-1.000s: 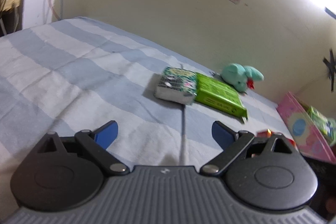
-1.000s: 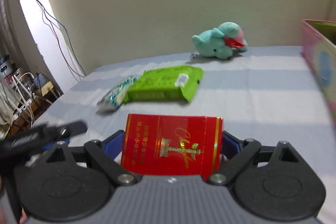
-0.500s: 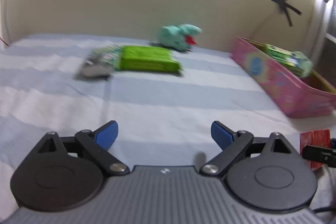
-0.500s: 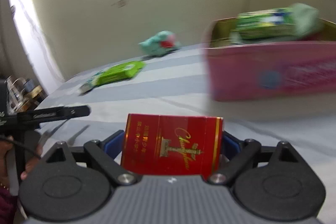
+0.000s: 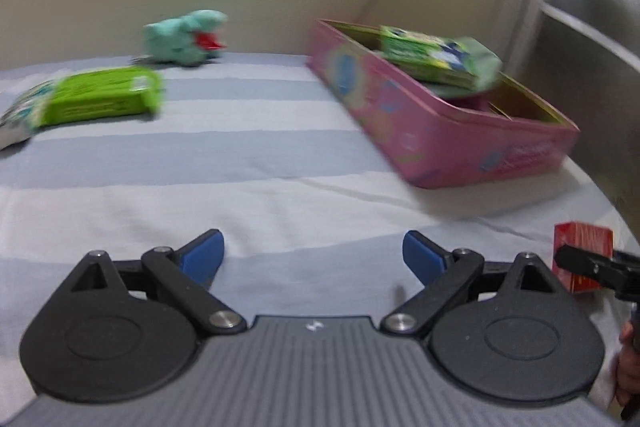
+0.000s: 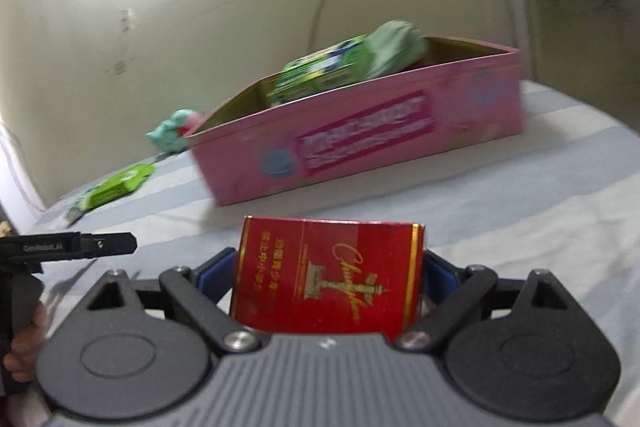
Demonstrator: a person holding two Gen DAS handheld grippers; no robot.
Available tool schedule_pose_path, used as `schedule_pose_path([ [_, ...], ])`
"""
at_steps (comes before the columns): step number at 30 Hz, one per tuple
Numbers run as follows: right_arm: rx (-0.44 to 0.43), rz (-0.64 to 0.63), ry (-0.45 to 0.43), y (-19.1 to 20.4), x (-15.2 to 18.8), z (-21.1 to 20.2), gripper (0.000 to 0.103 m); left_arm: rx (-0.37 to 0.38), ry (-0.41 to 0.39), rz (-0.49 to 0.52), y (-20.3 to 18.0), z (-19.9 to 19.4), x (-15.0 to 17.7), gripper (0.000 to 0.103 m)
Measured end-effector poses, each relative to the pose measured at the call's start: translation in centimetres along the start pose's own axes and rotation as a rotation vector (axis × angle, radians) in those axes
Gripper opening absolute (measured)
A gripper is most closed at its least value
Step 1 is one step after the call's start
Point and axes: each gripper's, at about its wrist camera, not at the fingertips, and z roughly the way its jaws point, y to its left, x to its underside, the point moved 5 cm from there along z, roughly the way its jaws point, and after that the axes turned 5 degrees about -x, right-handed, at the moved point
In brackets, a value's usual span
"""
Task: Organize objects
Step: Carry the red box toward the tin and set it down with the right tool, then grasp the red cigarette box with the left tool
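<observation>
Right gripper (image 6: 328, 279) pinching the flat red cardboard pack (image 6: 328, 279) – left gripper (image 5: 312, 255) spread, empty – next it needs lifting over the near wall of the pink cardboard box (image 6: 360, 143), I'd say.

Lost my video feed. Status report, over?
Right gripper shut on red box. Left gripper open, empty. Pink bin ahead, already holding packets. Path looks clear.
</observation>
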Motion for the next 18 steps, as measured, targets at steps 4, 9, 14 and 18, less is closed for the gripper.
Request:
schedule_pose_path([
  [4, 0.010, -0.008, -0.011, -1.8, 0.1, -1.0, 0.095, 0.023, 0.016, 0.094, -4.0, 1.1, 0.2, 0.099],
  [9, -0.043, 0.031, -0.045, -3.3, 0.5, -2.4, 0.103, 0.066, 0.055, 0.134, -7.0, 1.9, -0.3, 0.099],
  [14, -0.033, -0.031, -0.088, -4.8, 1.7, -4.3, 0.103, 0.236, 0.135, -0.009, -8.3, 1.7, -1.6, 0.098],
  [18, -0.032, -0.100, -0.107, -5.5, 2.6, -5.3, 0.102, 0.342, 0.169, -0.009, -11.4, 1.4, -1.6, 0.098],
])
